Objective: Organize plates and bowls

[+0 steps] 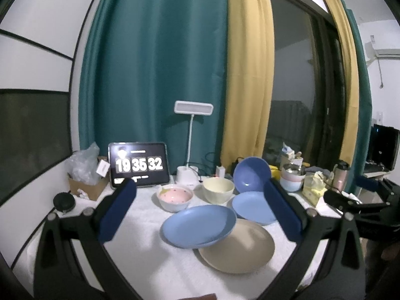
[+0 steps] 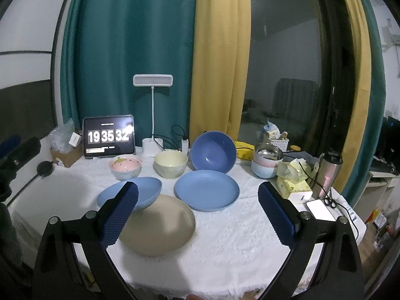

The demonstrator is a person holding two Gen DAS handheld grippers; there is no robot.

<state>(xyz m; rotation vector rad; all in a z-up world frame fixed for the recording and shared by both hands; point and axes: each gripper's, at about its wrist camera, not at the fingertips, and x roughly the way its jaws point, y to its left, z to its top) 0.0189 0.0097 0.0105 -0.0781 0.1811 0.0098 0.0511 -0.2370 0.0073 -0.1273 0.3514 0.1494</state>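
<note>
Hovering above the near side of the table [image 2: 225,250], the right gripper [image 2: 197,215] is keeping its two blue fingers [image 2: 277,215] spread wide and is holding nothing; the left gripper [image 1: 200,210] is also standing wide open and empty over the white cloth. In the centre of both views the dishes are lying close together. A tan plate [image 2: 160,227] is sitting lowest in the frame, and a blue plate [image 2: 147,192] is overlapping its upper left rim, one edge resting on it so that it is tilting. A second blue plate [image 2: 207,190] is lying flat just to the right of them, apart from the tan one. Behind it a blue bowl [image 2: 213,151] is standing tilted on its edge, its hollow facing the camera, and it is touching or nearly touching a cream bowl [image 2: 170,163] on its left. A pink bowl [image 2: 125,166] is sitting further left. Free cloth is showing at the bottom of the frame, along the near table edge, and at the lower right before a phone [image 2: 320,210]. At the right edge a steel flask [image 2: 327,175] and a tissue pack [image 2: 292,177] are crowding the border. In the left middle of the frame a tablet [image 2: 108,136] is reading 19 35 32; the small writing above and below is too blurred to read.
</note>
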